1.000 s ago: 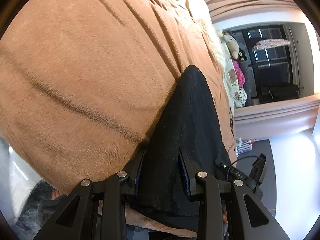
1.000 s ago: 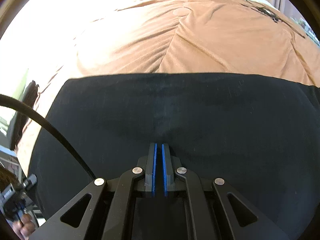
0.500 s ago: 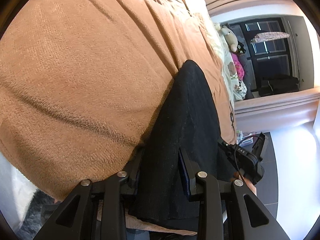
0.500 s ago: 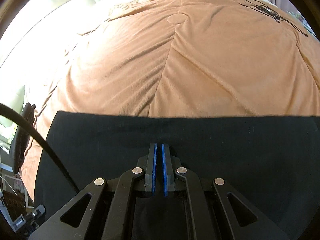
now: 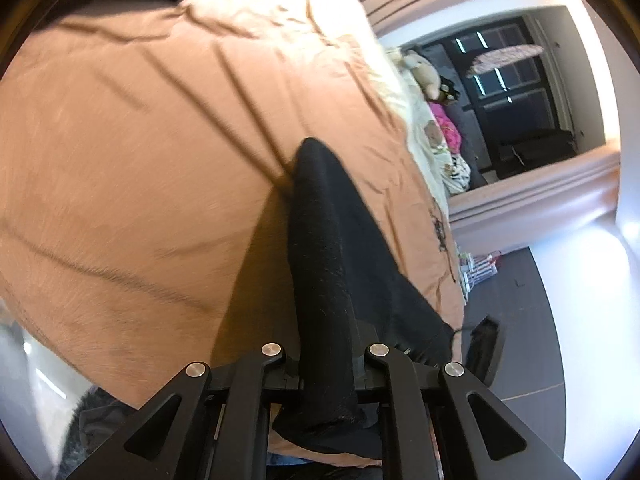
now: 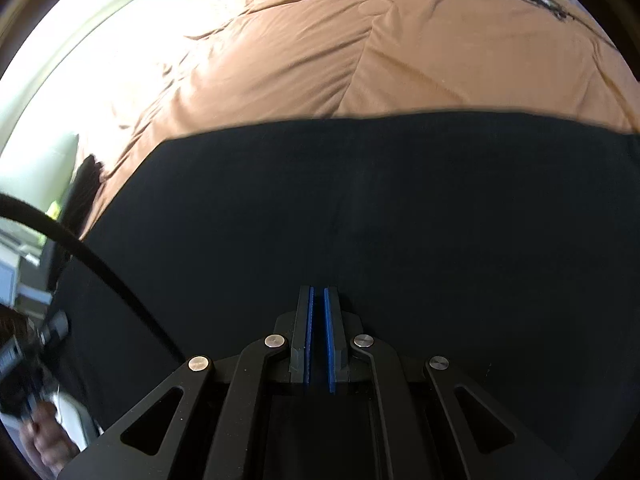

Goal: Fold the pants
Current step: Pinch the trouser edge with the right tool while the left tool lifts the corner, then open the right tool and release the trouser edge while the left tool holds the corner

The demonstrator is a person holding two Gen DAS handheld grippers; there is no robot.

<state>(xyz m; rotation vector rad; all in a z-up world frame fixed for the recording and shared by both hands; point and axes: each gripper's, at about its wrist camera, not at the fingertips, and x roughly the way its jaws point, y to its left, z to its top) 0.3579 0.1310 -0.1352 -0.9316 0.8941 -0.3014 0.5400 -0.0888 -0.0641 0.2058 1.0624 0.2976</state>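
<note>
The black pants (image 6: pixel 360 208) fill the lower half of the right view, over the tan blanket (image 6: pixel 400 48); the right gripper (image 6: pixel 316 336) pinches them tight; the left gripper (image 5: pixel 326 356) is closing on a bunched edge at bottom centre; soft, limp cloth, best held at edges.
</note>
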